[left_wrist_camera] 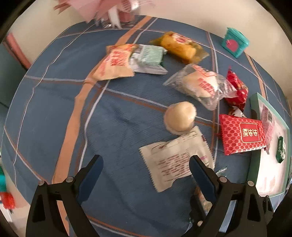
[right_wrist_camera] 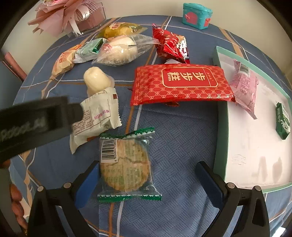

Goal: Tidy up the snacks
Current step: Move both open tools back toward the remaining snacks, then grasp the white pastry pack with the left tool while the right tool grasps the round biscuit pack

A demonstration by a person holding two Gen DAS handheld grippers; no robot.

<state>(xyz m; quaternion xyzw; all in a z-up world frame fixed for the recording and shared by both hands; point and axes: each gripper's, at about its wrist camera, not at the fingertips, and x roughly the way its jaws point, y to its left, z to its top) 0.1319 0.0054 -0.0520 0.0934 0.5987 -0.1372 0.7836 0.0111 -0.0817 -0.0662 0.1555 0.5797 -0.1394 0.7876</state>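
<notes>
Wrapped snacks lie on a blue plaid cloth. My left gripper [left_wrist_camera: 146,165] is open above the cloth; a white packet [left_wrist_camera: 175,160] with a round cake [left_wrist_camera: 179,117] lies just ahead by its right finger. My right gripper [right_wrist_camera: 147,175] is open around a green-edged round cracker packet [right_wrist_camera: 126,164]. A red flat packet [right_wrist_camera: 180,83] [left_wrist_camera: 240,134] leans on the rim of a green-walled tray [right_wrist_camera: 220,131] [left_wrist_camera: 254,160]. The tray holds a pink packet [right_wrist_camera: 244,87] and a small green packet [right_wrist_camera: 282,120]. The left gripper's body [right_wrist_camera: 32,124] shows over the white packet [right_wrist_camera: 94,118].
Further back lie a clear bun packet [right_wrist_camera: 118,49], a red candy bag [right_wrist_camera: 171,43], a yellow packet [right_wrist_camera: 118,29], a mint packet [right_wrist_camera: 87,49] and an orange-print packet [right_wrist_camera: 63,60]. A teal box [right_wrist_camera: 197,16] and a pink bouquet [right_wrist_camera: 63,14] stand at the far edge.
</notes>
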